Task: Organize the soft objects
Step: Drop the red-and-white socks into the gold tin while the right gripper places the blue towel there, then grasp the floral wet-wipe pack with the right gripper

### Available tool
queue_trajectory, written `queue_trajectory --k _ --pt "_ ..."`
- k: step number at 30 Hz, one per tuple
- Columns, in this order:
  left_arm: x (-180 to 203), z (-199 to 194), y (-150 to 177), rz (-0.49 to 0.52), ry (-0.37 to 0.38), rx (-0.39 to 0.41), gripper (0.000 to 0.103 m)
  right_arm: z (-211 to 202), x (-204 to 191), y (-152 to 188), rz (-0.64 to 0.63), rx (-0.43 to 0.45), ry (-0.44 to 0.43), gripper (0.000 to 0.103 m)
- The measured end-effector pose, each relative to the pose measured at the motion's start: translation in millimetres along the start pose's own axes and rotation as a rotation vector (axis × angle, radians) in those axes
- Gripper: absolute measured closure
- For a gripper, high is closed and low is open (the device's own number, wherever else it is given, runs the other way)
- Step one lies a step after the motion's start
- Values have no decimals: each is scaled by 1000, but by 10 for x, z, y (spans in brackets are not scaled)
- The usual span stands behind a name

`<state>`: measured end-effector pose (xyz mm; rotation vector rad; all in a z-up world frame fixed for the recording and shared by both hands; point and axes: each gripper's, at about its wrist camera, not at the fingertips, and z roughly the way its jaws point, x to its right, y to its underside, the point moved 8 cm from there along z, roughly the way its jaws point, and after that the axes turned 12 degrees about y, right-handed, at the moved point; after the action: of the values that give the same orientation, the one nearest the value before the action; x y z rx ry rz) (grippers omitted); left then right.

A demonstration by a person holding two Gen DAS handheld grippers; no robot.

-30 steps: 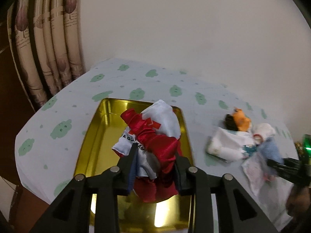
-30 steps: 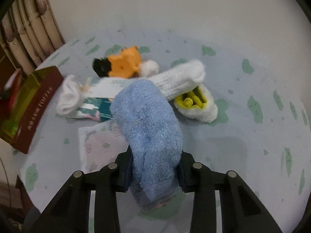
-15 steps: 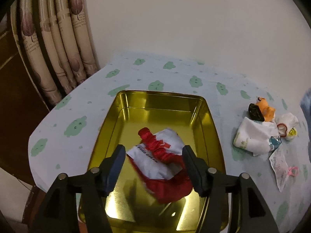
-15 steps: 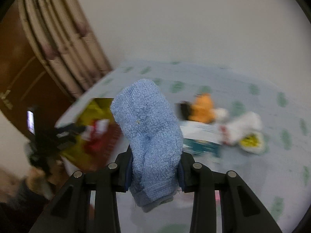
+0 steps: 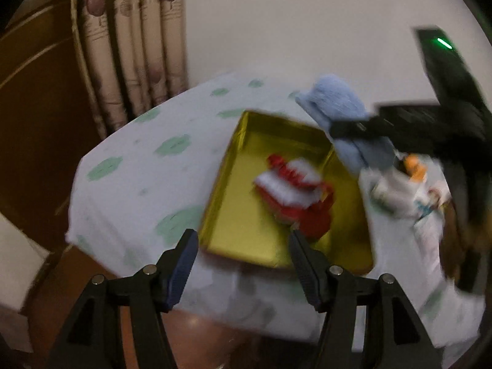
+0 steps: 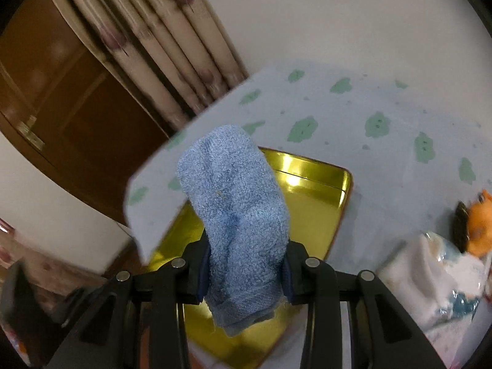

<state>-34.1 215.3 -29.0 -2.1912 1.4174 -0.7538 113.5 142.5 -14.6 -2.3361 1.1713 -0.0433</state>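
Note:
A gold metal tray (image 5: 240, 215) sits on the cloud-print tablecloth, and a red and white cloth bundle (image 5: 295, 193) lies inside it. My left gripper (image 5: 241, 264) stands open and empty, drawn back past the tray's near rim. My right gripper (image 6: 244, 264) is shut on a rolled blue towel (image 6: 236, 203) and holds it above the gold tray (image 6: 319, 203). The left wrist view shows that blue towel (image 5: 341, 113) and the right gripper (image 5: 369, 129) over the tray's far right corner.
A pile of soft things lies right of the tray: an orange plush toy (image 6: 479, 224) and white cloths (image 6: 436, 273), also the white cloths (image 5: 396, 193). The tablecloth (image 6: 369, 98) ends at a corner near patterned curtains (image 5: 129, 46) and dark wooden furniture (image 6: 61, 92).
My left gripper opened, dropped the red and white bundle into the tray and pulled back. My right gripper carried the blue towel left from the pile to above the tray.

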Motion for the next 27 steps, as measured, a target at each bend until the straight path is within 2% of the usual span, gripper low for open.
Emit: queue_trajectory --k 2,5,6,8,11,15,17,19,21,22,23,24,25,27 --pt "-75 -80 66 -5 -21 42 40 206 8 -15 -12 -32 41 69" --pt "-111 -91 60 -30 19 61 40 496 3 -29 -11 -84 67 68" --pt "-134 -90 65 -48 38 65 40 547 -14 -19 -7 -94 48 68" --pt "-120 -81 79 -53 91 67 40 611 -101 -39 -15 -94 43 68" --pt "-93 -107 79 -65 129 70 40 732 -219 -80 -38 -113 63 68" --pt "-14 -210 36 -13 110 126 40 951 -256 -85 5 -161 71 68" --pt "42 -253 19 11 114 153 40 1031 -305 -101 41 -182 44 63" --pt "94 -287 10 29 122 172 40 1032 -341 -116 68 -181 45 50" --pt "125 -298 3 40 130 194 40 902 -323 -158 28 -106 154 23" --pt "133 -307 5 41 136 204 40 795 -290 -186 11 -52 206 18" --pt "144 -311 3 42 145 219 40 641 -257 -207 8 13 221 17" --pt "158 -324 3 42 148 226 40 472 -236 -213 19 73 185 16" --pt "156 -334 0 39 147 230 40 274 -197 -190 39 130 131 9" --pt "181 -353 3 24 167 238 40 -119 6 -34 94 217 93 3"
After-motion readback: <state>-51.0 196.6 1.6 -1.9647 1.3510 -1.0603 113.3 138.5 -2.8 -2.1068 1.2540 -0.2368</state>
